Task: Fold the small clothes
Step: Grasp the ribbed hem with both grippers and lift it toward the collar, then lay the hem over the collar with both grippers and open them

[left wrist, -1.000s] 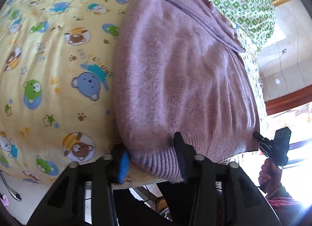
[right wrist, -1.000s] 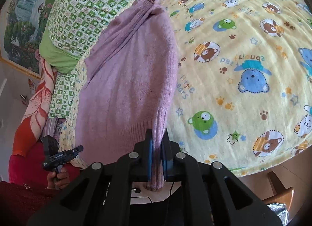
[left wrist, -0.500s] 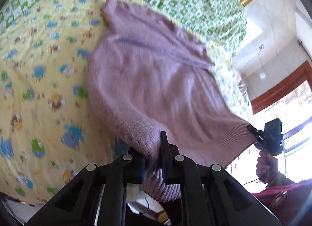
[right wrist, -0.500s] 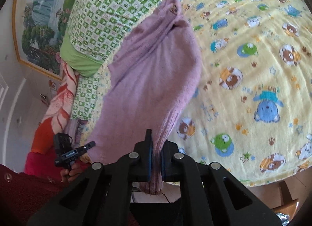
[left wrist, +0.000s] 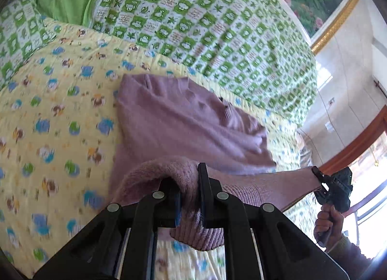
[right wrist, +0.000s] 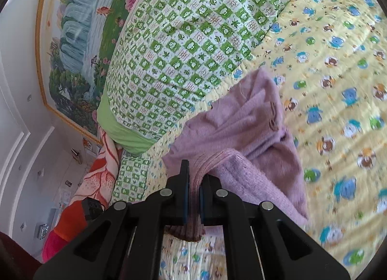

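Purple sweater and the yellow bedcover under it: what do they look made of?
Sweater: looks like soft knit, wool or acrylic, matte and fuzzy; the ribbed hem pinched in the right hand-held gripper shows knit ridges. Bedcover: seems a thin woven cotton, possibly quilted, matte with printed cartoon bears; its puckered surface suggests stitching, though blur leaves that open.

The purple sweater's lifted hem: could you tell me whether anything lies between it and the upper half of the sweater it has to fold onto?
Nothing visible does. The left gripper and right gripper each clamp the hem of the purple sweater, and its upper half lies bare on the yellow bear-print sheet, with no other item on it.
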The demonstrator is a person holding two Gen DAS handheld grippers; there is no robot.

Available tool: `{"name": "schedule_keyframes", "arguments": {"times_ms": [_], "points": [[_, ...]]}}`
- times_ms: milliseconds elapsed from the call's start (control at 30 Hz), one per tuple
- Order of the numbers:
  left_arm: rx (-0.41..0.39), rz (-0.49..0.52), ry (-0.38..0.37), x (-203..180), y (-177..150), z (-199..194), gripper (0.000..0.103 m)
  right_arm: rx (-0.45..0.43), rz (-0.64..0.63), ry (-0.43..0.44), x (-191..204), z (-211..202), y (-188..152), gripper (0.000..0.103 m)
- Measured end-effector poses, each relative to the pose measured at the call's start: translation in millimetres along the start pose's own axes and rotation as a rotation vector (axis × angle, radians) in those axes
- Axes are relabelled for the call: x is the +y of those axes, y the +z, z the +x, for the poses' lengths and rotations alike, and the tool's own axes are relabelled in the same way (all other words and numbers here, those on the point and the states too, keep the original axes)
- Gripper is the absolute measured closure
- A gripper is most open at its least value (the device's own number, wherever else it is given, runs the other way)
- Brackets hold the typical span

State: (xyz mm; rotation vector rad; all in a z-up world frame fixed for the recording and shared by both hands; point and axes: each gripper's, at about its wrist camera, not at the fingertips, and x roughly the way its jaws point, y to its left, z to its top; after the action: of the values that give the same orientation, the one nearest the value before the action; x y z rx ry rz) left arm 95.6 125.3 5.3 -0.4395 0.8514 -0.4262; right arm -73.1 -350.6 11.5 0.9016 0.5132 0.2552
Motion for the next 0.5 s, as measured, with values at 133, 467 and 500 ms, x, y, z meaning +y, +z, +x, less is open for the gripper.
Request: {"name": "schedule_keyframes", "arguments": {"times_ms": [133, 467, 500], "points": [[-0.013, -0.026, 0.017, 5.0, 40.0, 35.2, 0.093, -0.004, 0.001, -0.023, -9.8, 40.6, 40.5, 0.095], [0.028, -0.112, 0.097, 43.3, 107.4, 134.8, 0.093, 0.037, -0.016, -0.156, -37.5, 141.7, 115.7, 0.095], [0.036, -0.117, 0.109, 47.0, 108.5, 142.4, 0.093, 0.044, -0.012, -0.168, -43.3, 149.7, 119.6, 0.095]]}}
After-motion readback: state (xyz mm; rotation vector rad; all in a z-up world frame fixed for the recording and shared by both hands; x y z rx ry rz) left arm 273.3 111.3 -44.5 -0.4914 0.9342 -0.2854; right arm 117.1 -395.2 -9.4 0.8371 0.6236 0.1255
